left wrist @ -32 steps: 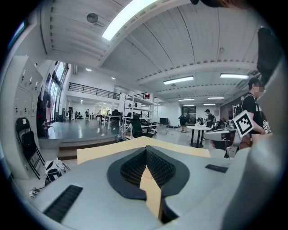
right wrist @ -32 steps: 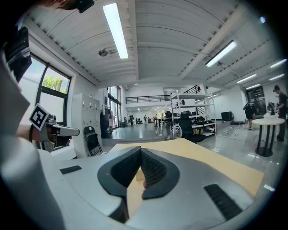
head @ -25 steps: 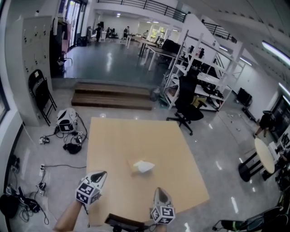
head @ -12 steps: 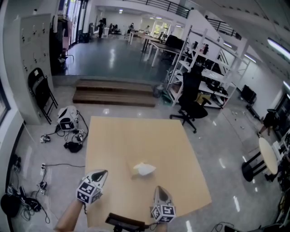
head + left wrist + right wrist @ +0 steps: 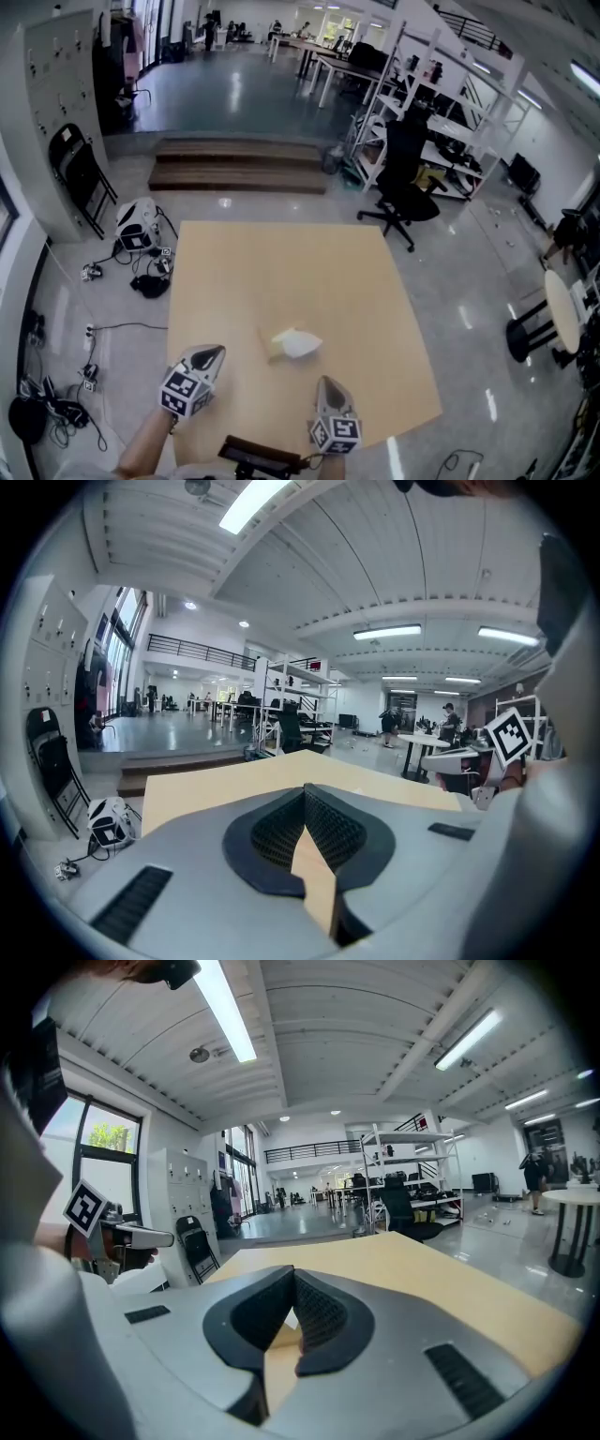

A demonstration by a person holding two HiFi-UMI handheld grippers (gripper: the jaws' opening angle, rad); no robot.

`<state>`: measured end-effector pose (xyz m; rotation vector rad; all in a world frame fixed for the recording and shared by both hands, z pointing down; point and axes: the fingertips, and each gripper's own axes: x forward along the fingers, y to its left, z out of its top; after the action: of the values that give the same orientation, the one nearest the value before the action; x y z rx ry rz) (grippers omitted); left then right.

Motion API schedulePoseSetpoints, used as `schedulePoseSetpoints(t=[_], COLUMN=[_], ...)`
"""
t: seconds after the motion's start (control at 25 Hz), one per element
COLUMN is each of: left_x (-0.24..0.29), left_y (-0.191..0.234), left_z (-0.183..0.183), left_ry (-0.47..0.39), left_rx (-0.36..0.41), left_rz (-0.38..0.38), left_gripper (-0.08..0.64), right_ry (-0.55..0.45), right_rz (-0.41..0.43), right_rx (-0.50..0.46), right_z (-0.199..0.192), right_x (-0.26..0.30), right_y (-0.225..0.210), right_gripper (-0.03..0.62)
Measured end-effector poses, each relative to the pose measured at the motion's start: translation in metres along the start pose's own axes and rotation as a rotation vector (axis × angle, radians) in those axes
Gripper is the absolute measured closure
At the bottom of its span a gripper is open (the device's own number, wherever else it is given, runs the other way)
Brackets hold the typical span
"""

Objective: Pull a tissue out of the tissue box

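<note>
Colours: table [image 5: 281, 272] pale tan, plain; tissue box [image 5: 274, 346] at centre frame a similar tan, tissue [image 5: 301, 344] white. Lower frame, left gripper [image 5: 210, 353] and right gripper [image 5: 325, 381]: light grey shells, black ribbed pads [image 5: 333, 832], cubes [image 5: 183, 394] patterned in black-and-white squares. Surrounding floor [image 5: 450, 309] glossy grey; office chair [image 5: 405, 178] at upper right black; steps [image 5: 239, 176] dark brown.

One table [image 5: 281, 272], one tissue box [image 5: 289, 344], two grippers: left gripper [image 5: 208, 355], right gripper [image 5: 328, 383].
</note>
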<state>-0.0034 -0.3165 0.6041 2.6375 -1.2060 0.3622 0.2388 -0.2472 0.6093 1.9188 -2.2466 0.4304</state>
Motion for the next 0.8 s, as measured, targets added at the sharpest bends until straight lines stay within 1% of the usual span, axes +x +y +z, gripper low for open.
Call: schedulePoseSetpoints(t=[0.16, 0.36, 0.56, 0.8], left_x=[0.009, 0.017, 0.022, 0.028], left_y=[0.0, 0.004, 0.005, 0.006], left_z=[-0.014, -0.023, -0.034, -0.045], left_ry=[0.049, 0.069, 0.106, 0.139], left_rx=[-0.02, -0.046, -0.062, -0.077], left_rz=[0.004, 0.02, 0.022, 0.023], left_gripper=[0.554, 0.554, 0.554, 0.554], right_ry=[0.036, 0.081, 0.122, 0.147], right_rz=[0.012, 0.024, 0.032, 0.04], right_rx=[0.017, 0.027, 0.04, 0.049], right_z=[-0.01, -0.021, -0.033, -0.04], right_x=[0.01, 0.022, 0.03, 0.038], right_y=[-0.004, -0.008, -0.01, -0.014], right_gripper=[0.583, 0.583, 0.583, 0.583])
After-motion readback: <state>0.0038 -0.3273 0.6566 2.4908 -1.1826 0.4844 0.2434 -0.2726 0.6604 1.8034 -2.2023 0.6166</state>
